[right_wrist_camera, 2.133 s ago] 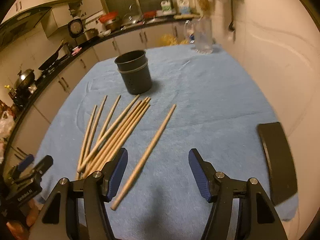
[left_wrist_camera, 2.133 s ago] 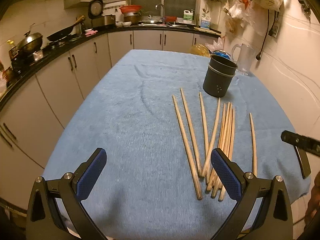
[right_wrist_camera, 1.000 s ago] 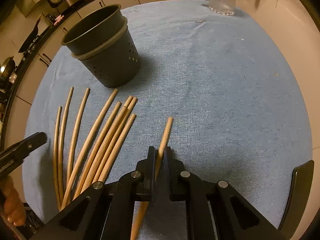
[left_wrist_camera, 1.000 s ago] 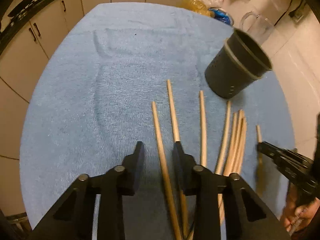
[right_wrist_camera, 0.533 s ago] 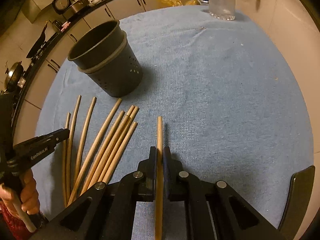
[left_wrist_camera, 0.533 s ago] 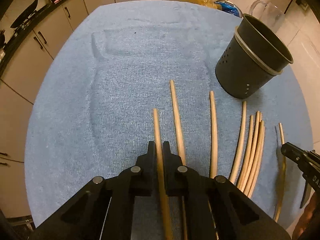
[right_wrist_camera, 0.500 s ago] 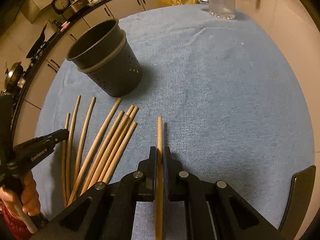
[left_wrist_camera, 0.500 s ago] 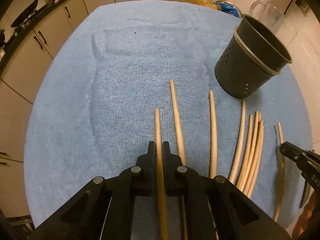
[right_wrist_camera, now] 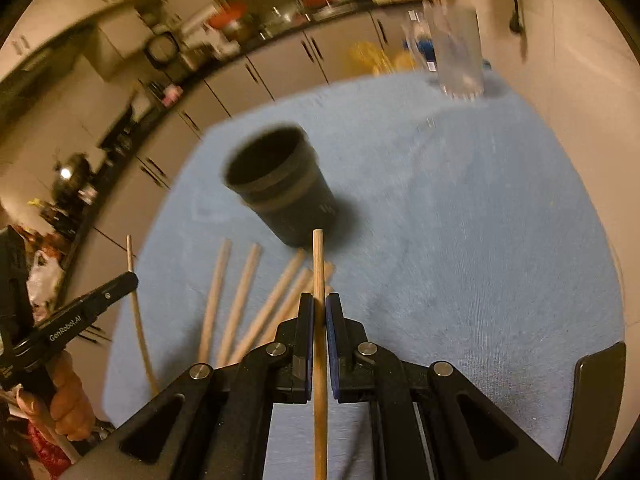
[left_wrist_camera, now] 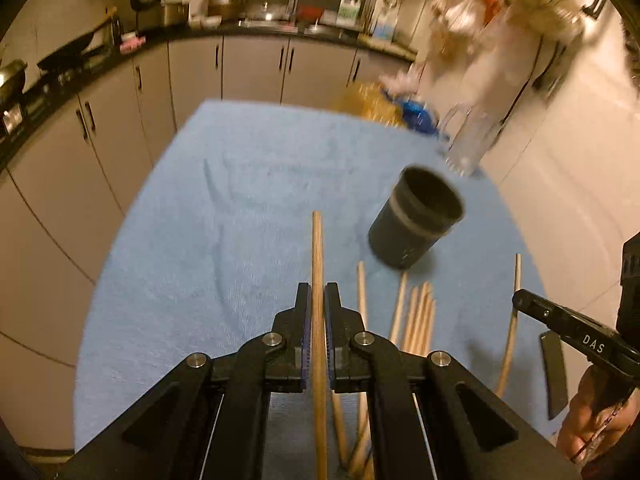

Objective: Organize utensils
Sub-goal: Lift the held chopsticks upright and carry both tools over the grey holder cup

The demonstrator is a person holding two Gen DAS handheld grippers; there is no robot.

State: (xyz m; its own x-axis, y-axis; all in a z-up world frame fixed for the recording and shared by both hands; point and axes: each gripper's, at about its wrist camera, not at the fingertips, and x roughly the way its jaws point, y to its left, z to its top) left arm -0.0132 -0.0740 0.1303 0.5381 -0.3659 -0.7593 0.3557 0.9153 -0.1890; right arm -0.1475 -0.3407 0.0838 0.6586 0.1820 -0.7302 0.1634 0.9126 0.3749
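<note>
My left gripper (left_wrist_camera: 317, 304) is shut on a wooden chopstick (left_wrist_camera: 317, 256) and holds it raised above the blue cloth, tip pointing forward. My right gripper (right_wrist_camera: 319, 312) is shut on another chopstick (right_wrist_camera: 318, 264), also lifted, its tip just short of the dark utensil holder (right_wrist_camera: 280, 188). The holder (left_wrist_camera: 414, 224) stands upright on the cloth, ahead and to the right of my left gripper. Several more chopsticks (left_wrist_camera: 416, 312) lie on the cloth in front of the holder, seen too in the right wrist view (right_wrist_camera: 244, 300).
A blue cloth (left_wrist_camera: 248, 200) covers the table. A clear glass jug (left_wrist_camera: 472, 148) stands at the far right, near the wall. Kitchen cabinets (left_wrist_camera: 120, 112) run along the left and back. The right gripper's body (left_wrist_camera: 576, 340) shows at the right edge of the left wrist view.
Both grippers closed on a chopstick each and have now lifted them off the cloth, with both views tilting up toward the holder. The frames are blurred by motion.
</note>
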